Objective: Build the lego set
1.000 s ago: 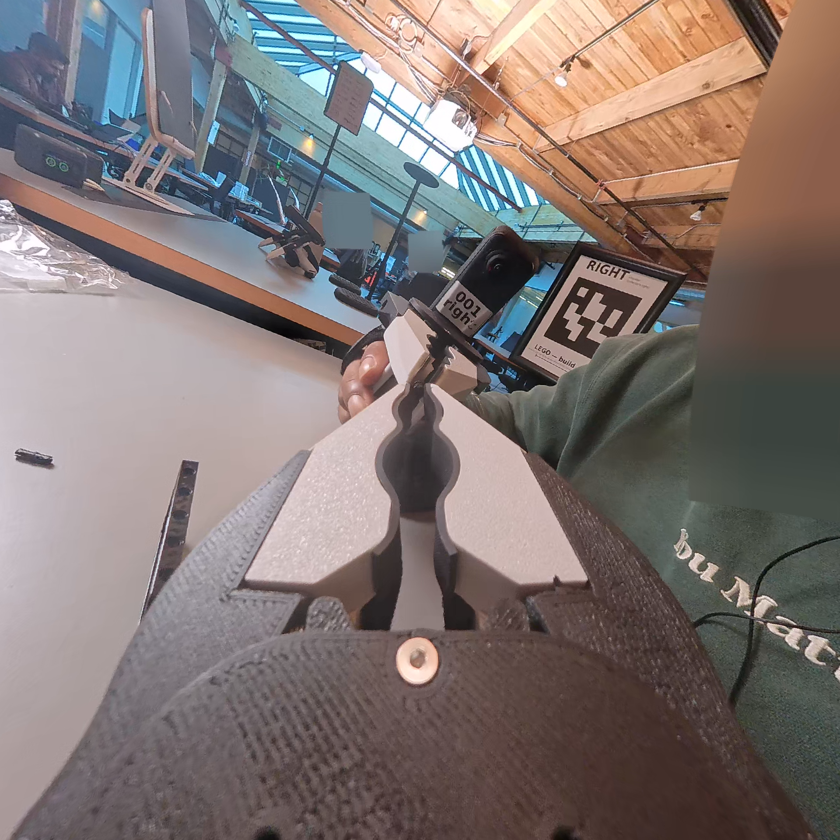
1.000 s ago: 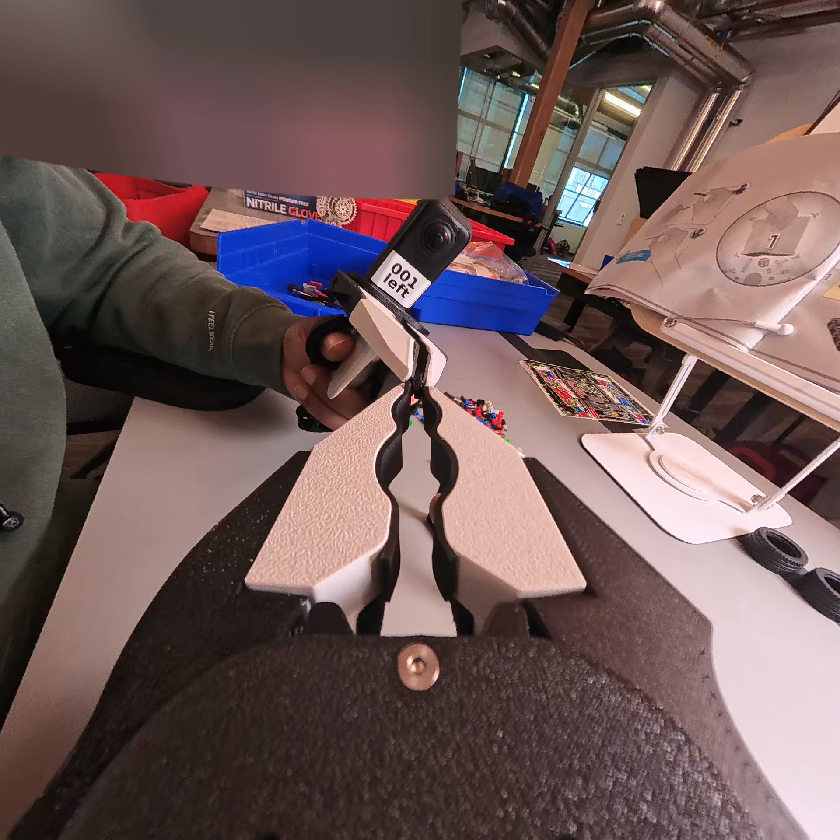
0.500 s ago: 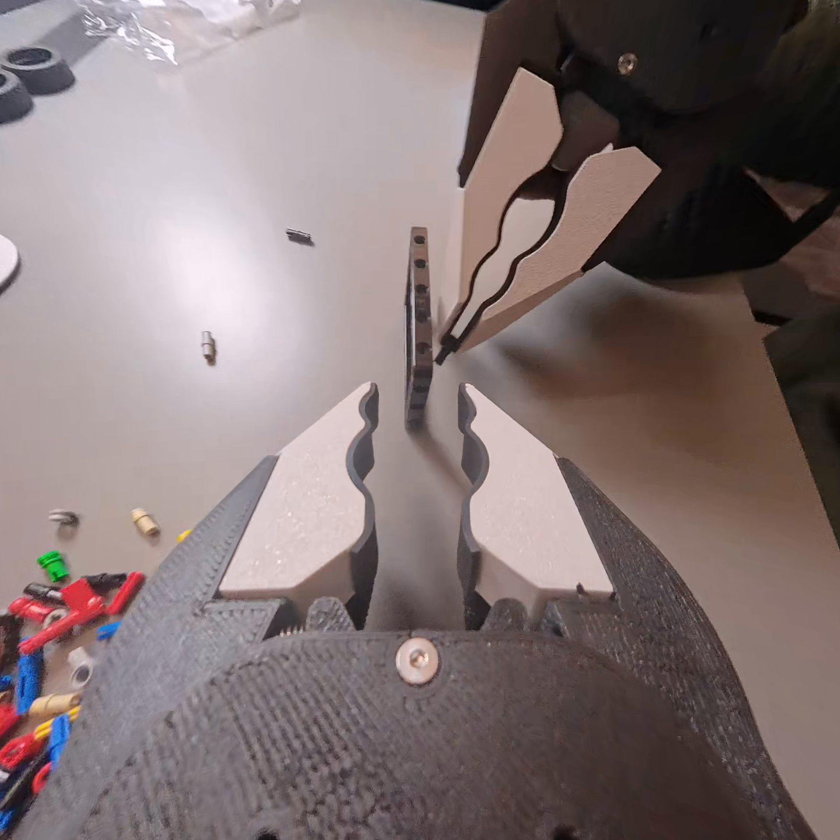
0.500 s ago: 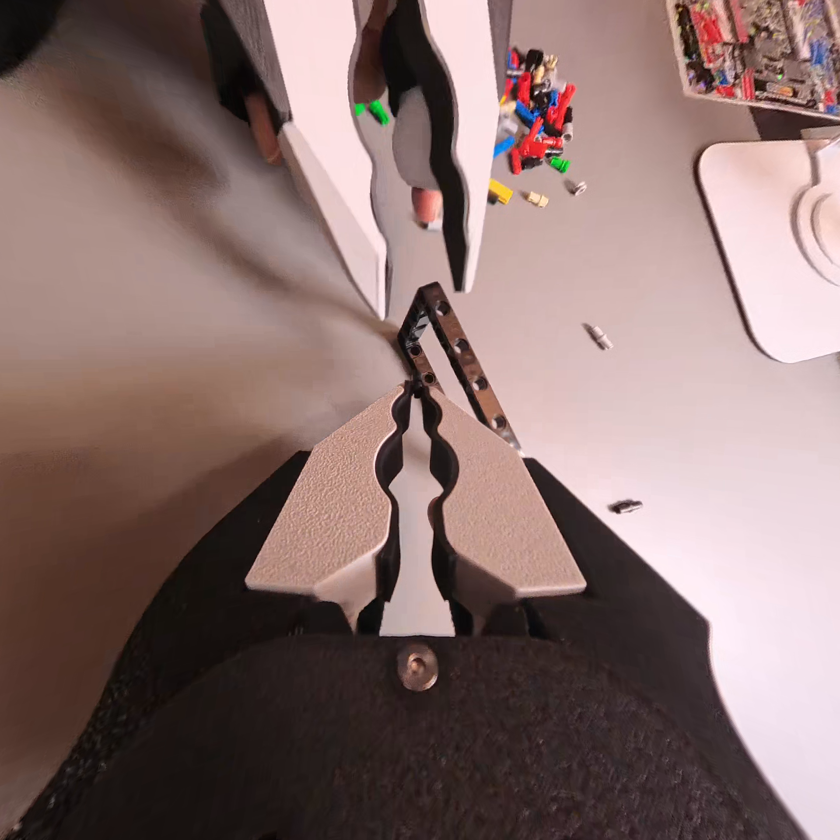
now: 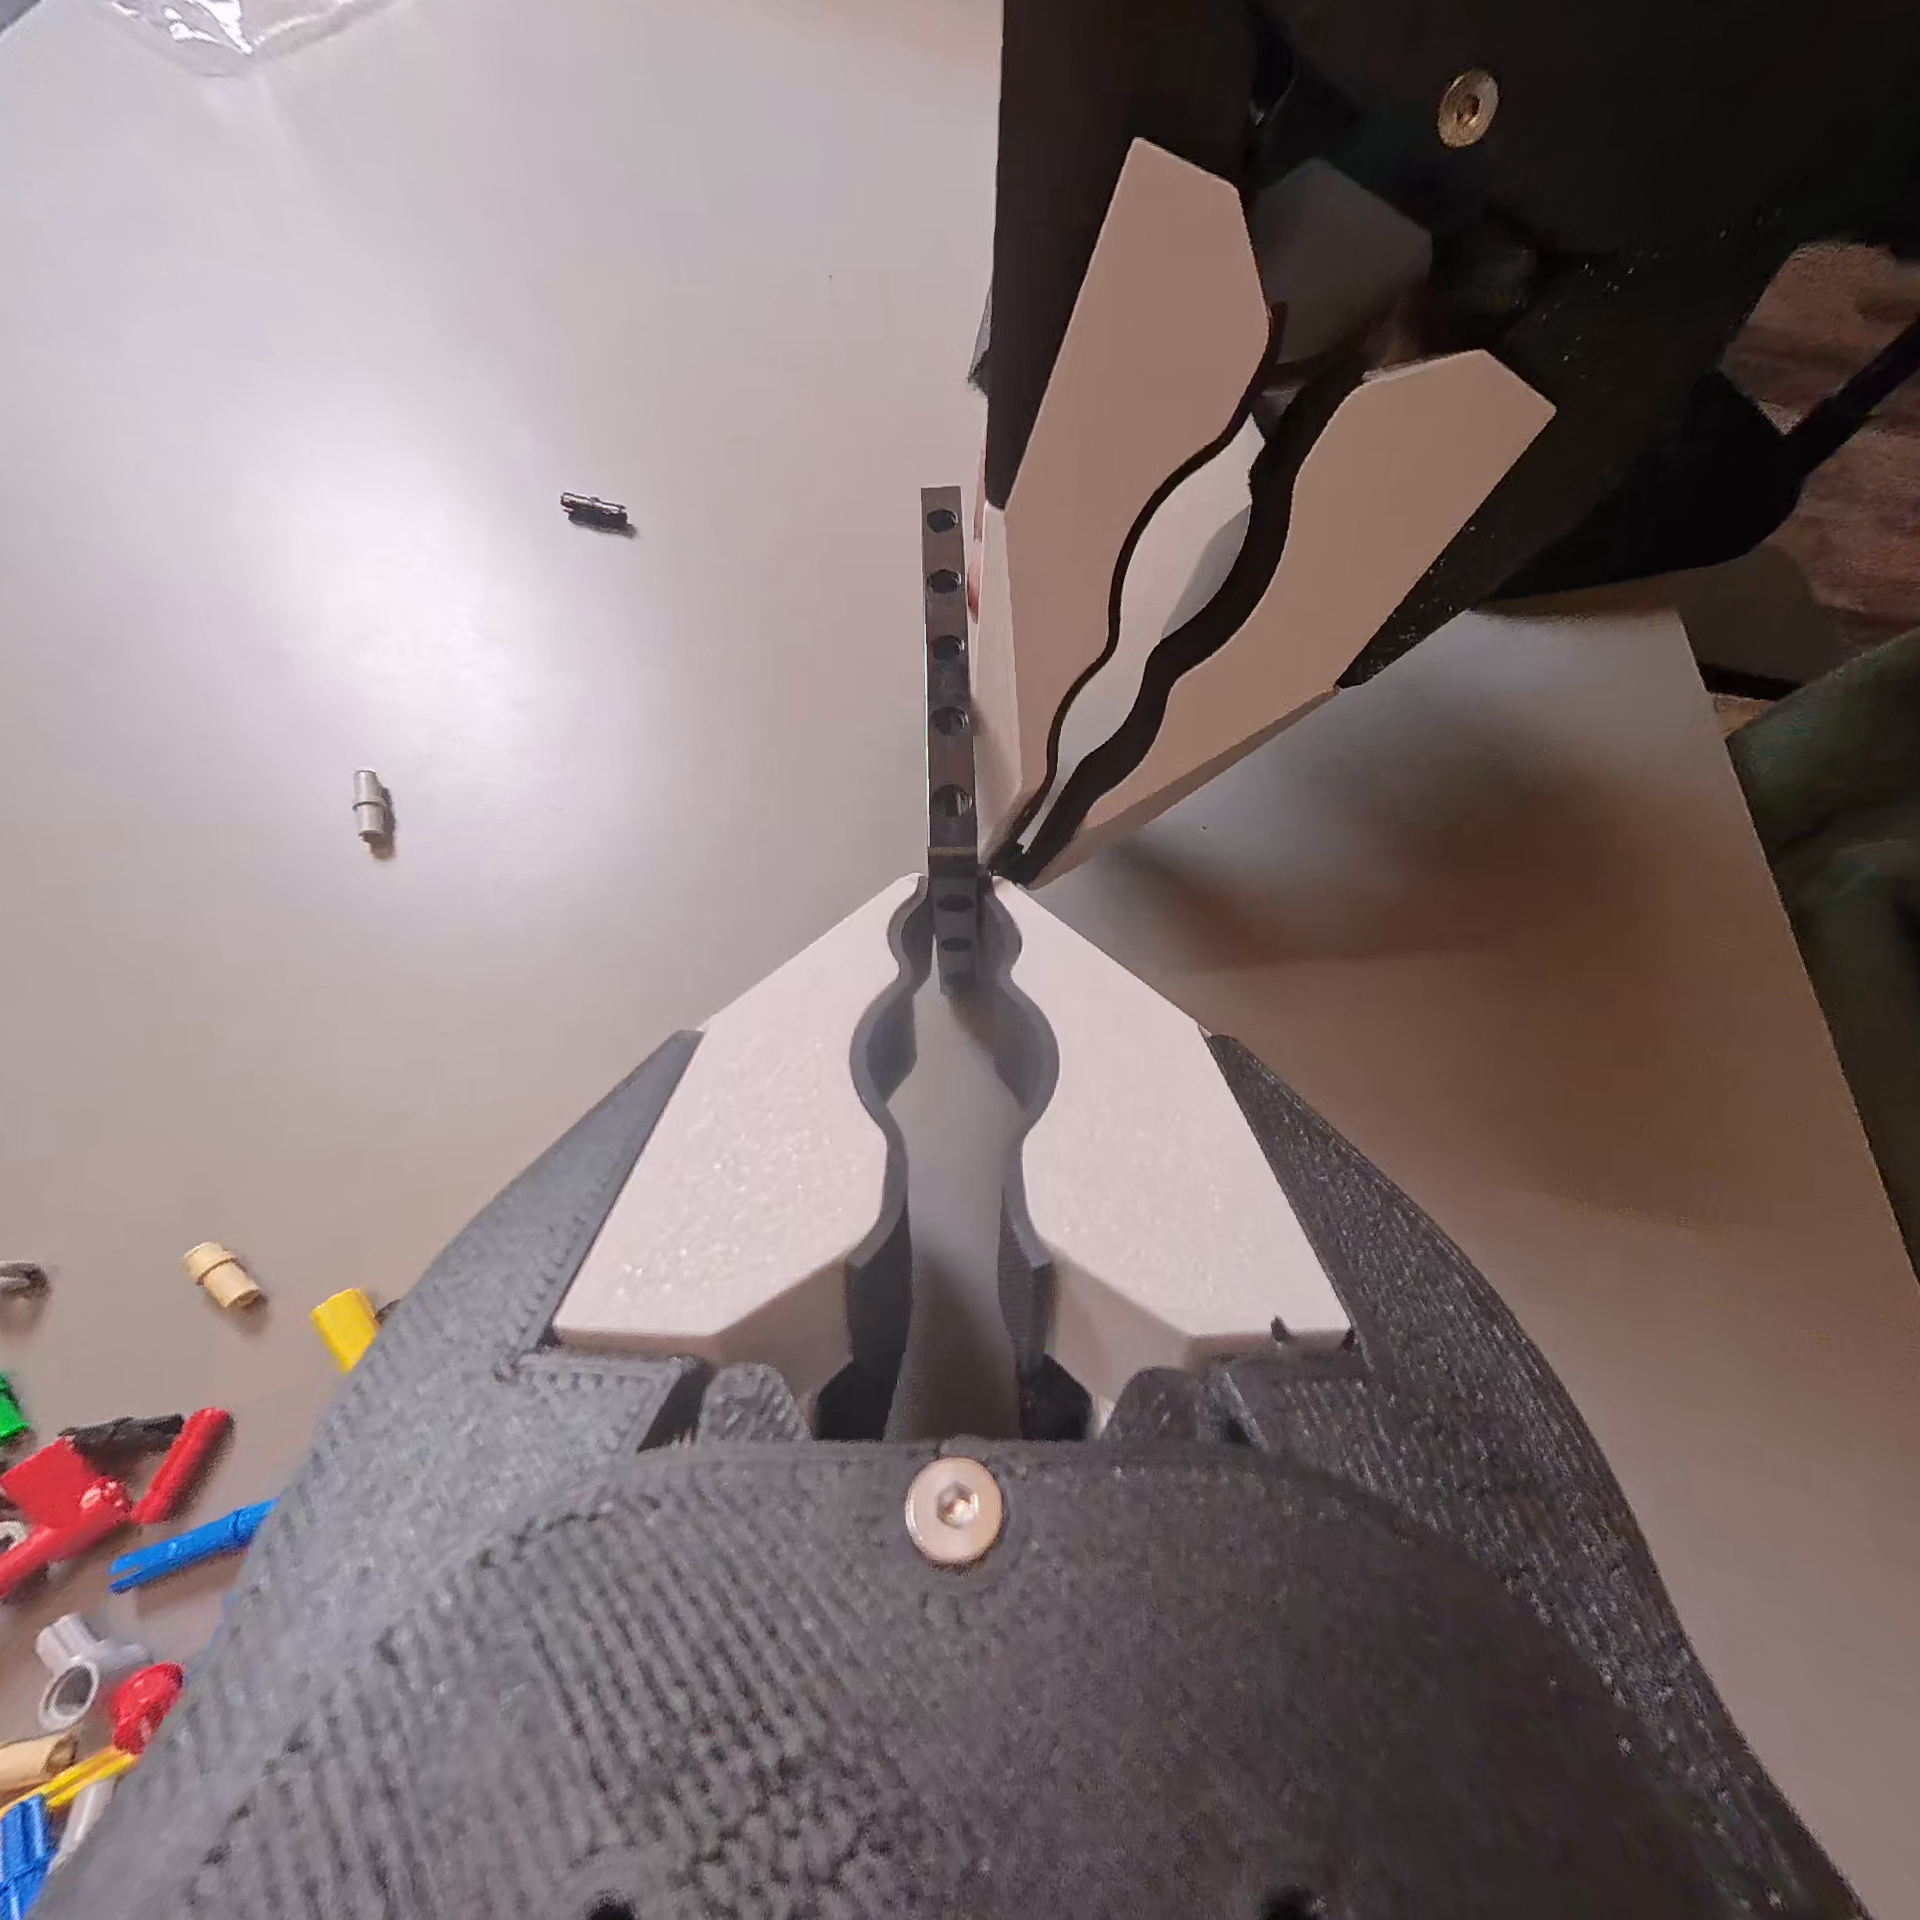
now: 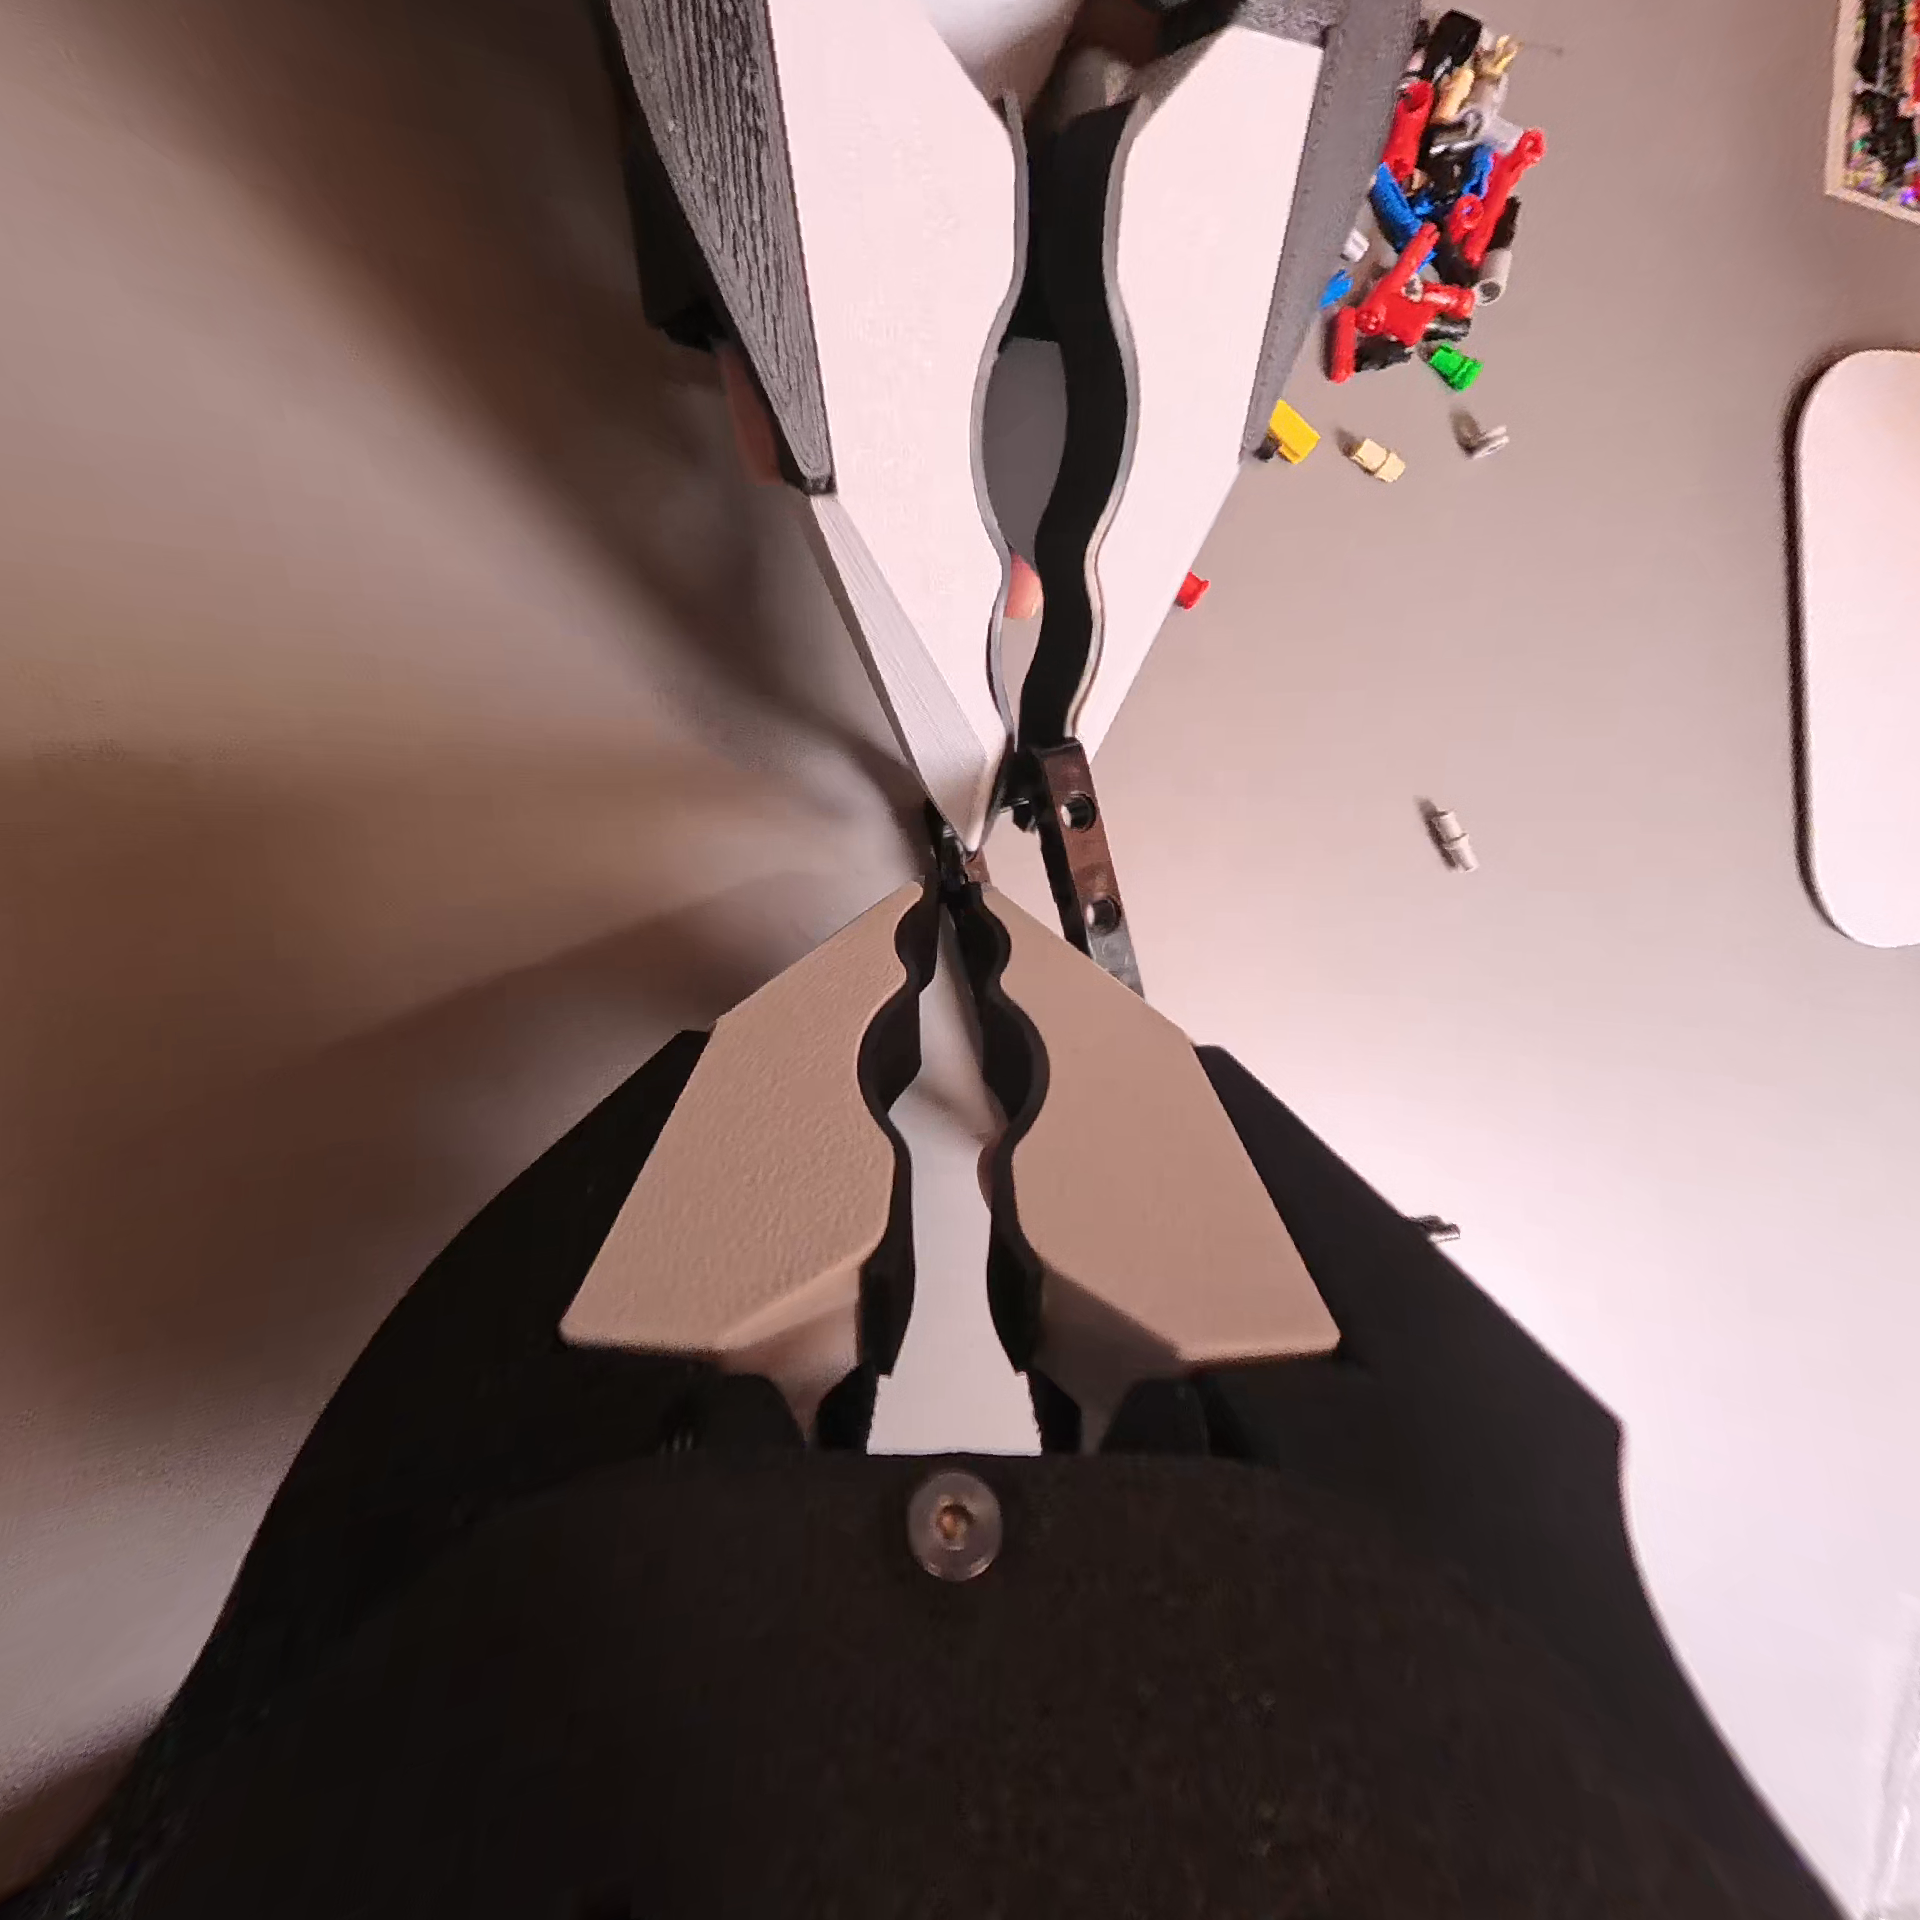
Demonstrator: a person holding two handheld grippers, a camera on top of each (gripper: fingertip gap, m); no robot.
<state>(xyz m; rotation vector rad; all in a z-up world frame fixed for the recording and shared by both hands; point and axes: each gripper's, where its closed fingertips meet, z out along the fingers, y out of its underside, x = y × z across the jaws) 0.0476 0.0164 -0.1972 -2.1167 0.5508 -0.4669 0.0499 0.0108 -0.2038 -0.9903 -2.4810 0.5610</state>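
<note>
A long black lego beam (image 5: 951,665) with a row of holes stands on edge on the grey table. My left gripper (image 5: 956,894) is shut on its near end. My right gripper (image 5: 1018,857) comes in from the upper right, shut on a small black pin, with its tip against the beam's side just beyond my left fingertips. In the right wrist view my right gripper (image 6: 951,888) holds the pin tip to tip with the left gripper (image 6: 1023,758). The beam (image 6: 1086,862) runs off to the right behind them.
A pile of loose coloured pieces (image 5: 62,1475) lies left of my left gripper and also shows in the right wrist view (image 6: 1423,239). A grey pin (image 5: 371,805) and a black pin (image 5: 595,507) lie apart. A white stand base (image 6: 1860,644) sits right. The table edge (image 5: 1714,727) is near. Less than 4 cm separates the two grippers' tips.
Both grippers came down from facing each other to the table. My left gripper, open half a second ago, has shut on the beam's end. My right gripper's tip moved in against the beam.
</note>
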